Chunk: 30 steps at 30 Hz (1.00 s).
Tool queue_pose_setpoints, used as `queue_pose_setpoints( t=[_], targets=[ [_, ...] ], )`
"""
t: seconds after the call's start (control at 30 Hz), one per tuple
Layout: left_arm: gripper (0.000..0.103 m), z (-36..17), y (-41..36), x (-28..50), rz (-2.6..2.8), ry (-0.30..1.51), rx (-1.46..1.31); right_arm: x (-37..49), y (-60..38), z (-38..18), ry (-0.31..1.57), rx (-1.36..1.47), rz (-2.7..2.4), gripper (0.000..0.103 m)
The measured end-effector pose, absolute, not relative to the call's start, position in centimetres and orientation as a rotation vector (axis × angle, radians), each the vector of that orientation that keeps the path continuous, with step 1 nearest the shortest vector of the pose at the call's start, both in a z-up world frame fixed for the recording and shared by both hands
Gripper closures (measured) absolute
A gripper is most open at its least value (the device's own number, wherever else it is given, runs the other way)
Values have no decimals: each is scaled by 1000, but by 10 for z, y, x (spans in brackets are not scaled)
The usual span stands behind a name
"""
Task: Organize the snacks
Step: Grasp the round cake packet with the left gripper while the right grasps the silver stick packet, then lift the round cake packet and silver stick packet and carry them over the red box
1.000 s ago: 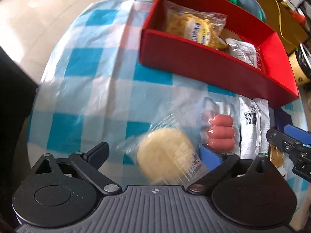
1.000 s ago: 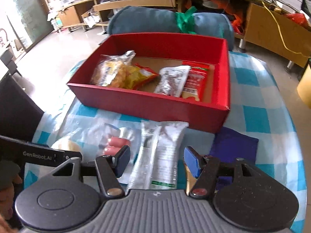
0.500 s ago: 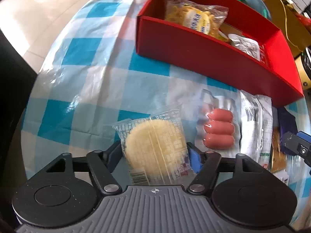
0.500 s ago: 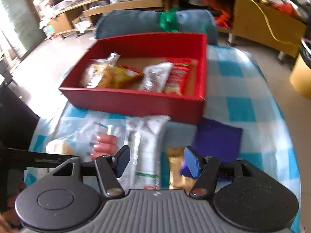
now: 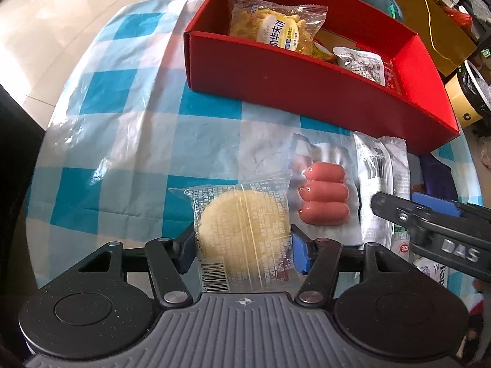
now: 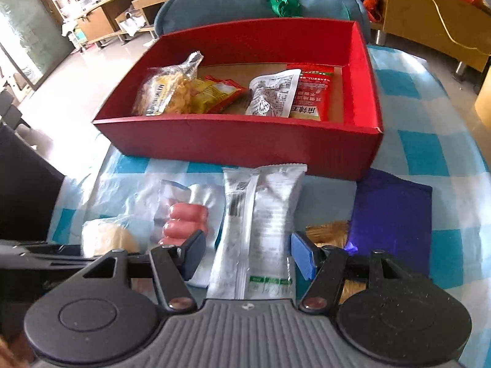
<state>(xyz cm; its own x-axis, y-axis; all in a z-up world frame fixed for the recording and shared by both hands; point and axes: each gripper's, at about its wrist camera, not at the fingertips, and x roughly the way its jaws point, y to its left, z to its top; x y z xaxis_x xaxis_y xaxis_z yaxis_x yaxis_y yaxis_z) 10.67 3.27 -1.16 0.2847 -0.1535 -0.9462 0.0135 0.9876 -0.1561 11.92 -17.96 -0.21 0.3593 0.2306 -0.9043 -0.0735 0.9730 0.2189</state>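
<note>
My left gripper (image 5: 242,251) is shut on a clear-wrapped round yellow cake (image 5: 244,233) and holds it just above the checked tablecloth. The cake also shows in the right wrist view (image 6: 107,239). My right gripper (image 6: 247,254) is open, its jaws on either side of a long silver-white snack pack (image 6: 260,224) lying on the cloth. A pack of three pink sausages (image 5: 323,196) lies between cake and silver pack. The red box (image 6: 239,138) stands beyond, holding several snack bags.
A purple packet (image 6: 392,220) and a tan fibrous snack (image 6: 328,230) lie right of the silver pack. A blue bolster with a green tie (image 6: 260,3) sits behind the box. The table edge and floor are to the left (image 5: 46,46).
My left gripper closed on the round cake and lifted it off the cloth. My right gripper moved down and forward over the silver pack, still open.
</note>
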Motion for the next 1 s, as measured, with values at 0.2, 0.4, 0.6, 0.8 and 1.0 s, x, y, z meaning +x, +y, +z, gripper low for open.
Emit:
queue_pose_setpoints(
  t=[0.2, 0.4, 0.6, 0.8, 1.0],
  targets=[
    [34, -14, 31, 110, -116, 1278, -113, 122, -170, -15, 1208, 108, 177, 48],
    [28, -18, 28, 110, -108, 1273, -80, 119, -167, -16, 1206, 97, 189, 42],
    [22, -22, 27, 112, -95, 1271, -49, 118, -176, -17, 1193, 148, 203, 43],
    [36, -18, 24, 110, -102, 1258, -41, 112, -179, -11, 1175, 87, 151, 66],
    [37, -14, 28, 106, -116, 1264, -67, 103, -178, -2, 1147, 78, 152, 69]
  ],
)
